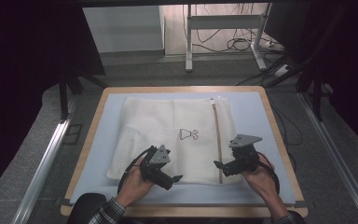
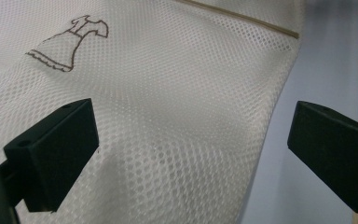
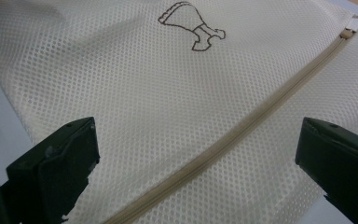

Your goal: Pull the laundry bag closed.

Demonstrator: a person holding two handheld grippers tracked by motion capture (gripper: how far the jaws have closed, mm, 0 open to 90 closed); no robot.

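A white mesh laundry bag [image 1: 168,135] lies flat on the pale blue mat [image 1: 251,112]. A small dress outline [image 1: 188,134] is printed on it, and a tan zipper [image 1: 217,140] runs front to back along its right side. My left gripper [image 1: 177,178] hovers open over the bag's near edge, jaws pointing right; in its own view the mesh [image 2: 177,116] and the bag's edge lie between the jaws. My right gripper [image 1: 217,164] is open at the near end of the zipper [image 3: 223,140], jaws straddling it, with the dress print [image 3: 191,28] beyond.
The mat sits on a wooden table [image 1: 93,126] with bare strips around the bag. Metal rails [image 1: 46,158] flank the table on both sides. Desk legs and cables [image 1: 233,42] stand on the floor beyond the far edge.
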